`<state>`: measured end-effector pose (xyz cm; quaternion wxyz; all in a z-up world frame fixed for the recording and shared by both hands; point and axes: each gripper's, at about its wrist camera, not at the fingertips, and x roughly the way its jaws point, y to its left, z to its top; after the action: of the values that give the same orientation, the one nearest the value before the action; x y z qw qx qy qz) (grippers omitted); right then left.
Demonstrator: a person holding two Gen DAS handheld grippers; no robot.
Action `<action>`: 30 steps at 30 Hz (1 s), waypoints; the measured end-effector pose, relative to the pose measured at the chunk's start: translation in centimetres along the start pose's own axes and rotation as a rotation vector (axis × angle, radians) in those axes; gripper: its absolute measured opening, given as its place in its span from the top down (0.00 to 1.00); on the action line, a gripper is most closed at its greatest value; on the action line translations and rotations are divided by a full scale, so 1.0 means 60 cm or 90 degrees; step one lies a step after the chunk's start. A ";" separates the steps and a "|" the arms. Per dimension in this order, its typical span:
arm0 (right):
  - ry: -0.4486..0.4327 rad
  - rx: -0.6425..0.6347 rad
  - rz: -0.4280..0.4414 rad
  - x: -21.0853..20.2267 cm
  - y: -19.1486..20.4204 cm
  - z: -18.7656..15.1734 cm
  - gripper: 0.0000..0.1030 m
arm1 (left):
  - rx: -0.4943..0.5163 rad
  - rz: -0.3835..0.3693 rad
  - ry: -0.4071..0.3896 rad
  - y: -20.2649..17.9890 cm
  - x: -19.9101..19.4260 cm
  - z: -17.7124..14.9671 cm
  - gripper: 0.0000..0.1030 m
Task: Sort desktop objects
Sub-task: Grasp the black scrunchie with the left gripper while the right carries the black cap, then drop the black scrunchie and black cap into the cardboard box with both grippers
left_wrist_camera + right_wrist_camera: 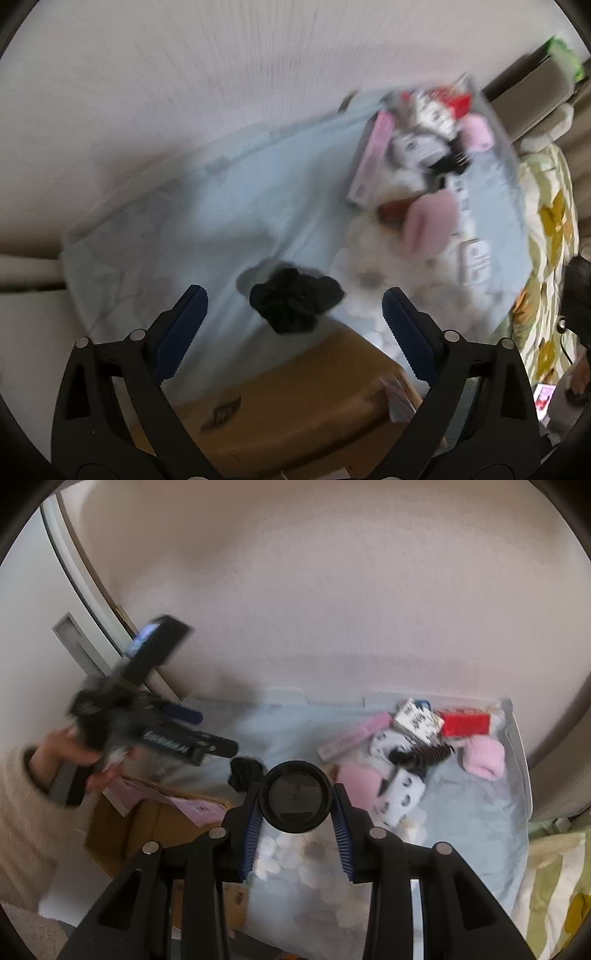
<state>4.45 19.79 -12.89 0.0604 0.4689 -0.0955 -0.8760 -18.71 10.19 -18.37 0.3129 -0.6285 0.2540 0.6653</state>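
My left gripper (293,295) is open and points down at a light blue cloth (192,221). A black scrunchie (295,302) sits below the gap, clear of both blue pads (184,325). In the right wrist view a hand holds the left gripper (210,731) above the scrunchie (245,771). My right gripper (294,801) is shut on a round container with a black lid (294,797), held above the cloth. This view is blurred.
A brown cardboard box (295,398) lies at the cloth's near edge. White cotton pads (295,853) are scattered beneath the container. At the far right lie a pink carton (354,738), a red box (465,723), pink rolled cloth (484,757) and a black hair clip (424,755).
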 end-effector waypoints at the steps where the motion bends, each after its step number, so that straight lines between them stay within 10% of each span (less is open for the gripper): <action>1: 0.006 0.004 -0.008 0.003 -0.007 -0.005 0.67 | -0.006 0.004 0.025 0.004 0.021 0.008 0.07; 8: 0.039 0.091 -0.021 0.020 -0.065 -0.053 0.67 | -0.026 0.052 0.146 0.007 0.134 0.005 0.08; 11: 0.042 0.107 -0.028 0.021 -0.073 -0.060 0.67 | -0.013 0.063 0.155 0.000 0.154 0.002 0.26; 13: 0.040 0.115 -0.033 0.022 -0.075 -0.060 0.67 | -0.001 0.070 0.137 -0.006 0.150 0.002 0.62; 16: 0.036 0.125 -0.033 0.018 -0.073 -0.058 0.67 | 0.004 0.066 0.121 -0.010 0.131 0.003 0.81; 30: -0.020 0.017 0.001 -0.029 0.027 0.015 0.67 | -0.073 0.089 -0.109 0.045 -0.163 -0.076 0.85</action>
<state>4.71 18.68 -10.62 0.0534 0.4554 -0.1082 -0.8821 -17.49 4.09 -9.13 0.2501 -0.5668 0.2308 0.7503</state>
